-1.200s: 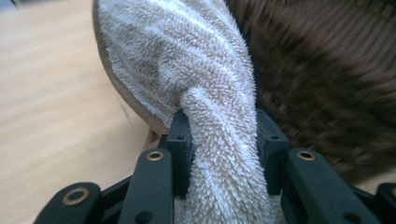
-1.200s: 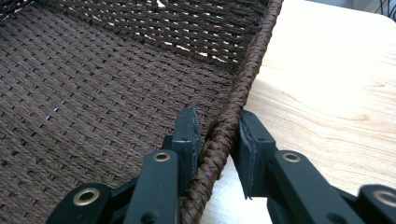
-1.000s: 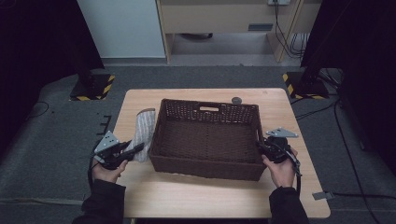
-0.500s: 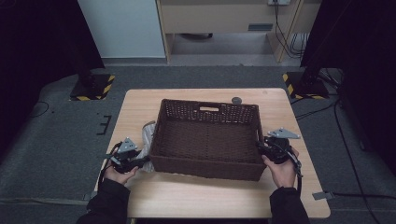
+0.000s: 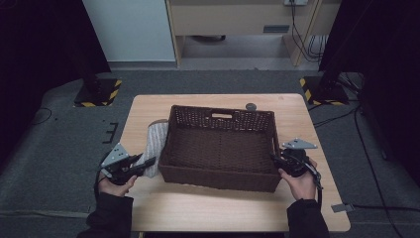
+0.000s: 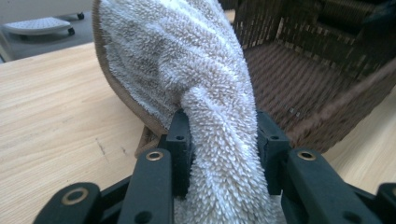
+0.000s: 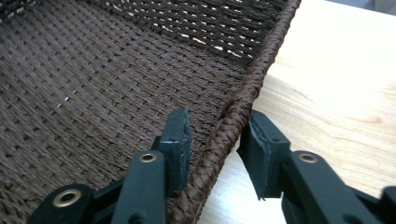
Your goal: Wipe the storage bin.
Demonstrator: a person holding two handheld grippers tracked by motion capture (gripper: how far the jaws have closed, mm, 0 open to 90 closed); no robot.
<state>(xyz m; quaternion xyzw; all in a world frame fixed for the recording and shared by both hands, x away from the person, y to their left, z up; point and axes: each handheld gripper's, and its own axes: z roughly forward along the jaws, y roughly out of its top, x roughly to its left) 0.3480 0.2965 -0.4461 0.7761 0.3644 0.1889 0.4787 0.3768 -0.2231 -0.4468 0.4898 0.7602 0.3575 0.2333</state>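
A grey-white terry towel [image 5: 156, 141] lies on the wooden table [image 5: 223, 208] against the left side of a dark brown woven basket [image 5: 218, 178]. My left gripper [image 5: 148, 163] is shut on the towel's near end. In the left gripper view, the towel [image 6: 187, 70] bulges up between the pads of the left gripper [image 6: 223, 130], with the basket [image 6: 317, 60] behind it. My right gripper [image 5: 276, 159] sits at the basket's right wall. In the right gripper view, the right gripper [image 7: 217, 130] straddles the basket's rim [image 7: 261, 70]. Its jaws have just been closing, and a gap remains at the inner pad.
The basket is empty inside. A small dark round object [image 5: 251, 106] lies on the table behind it. Bare tabletop runs along the front edge. Stands with yellow-black striped feet [image 5: 99, 94] rest on the floor beyond the table's far corners.
My left gripper went right toward the basket with the towel end, then drew back left, stretching the towel along the basket's side. The right hand stayed at the rim.
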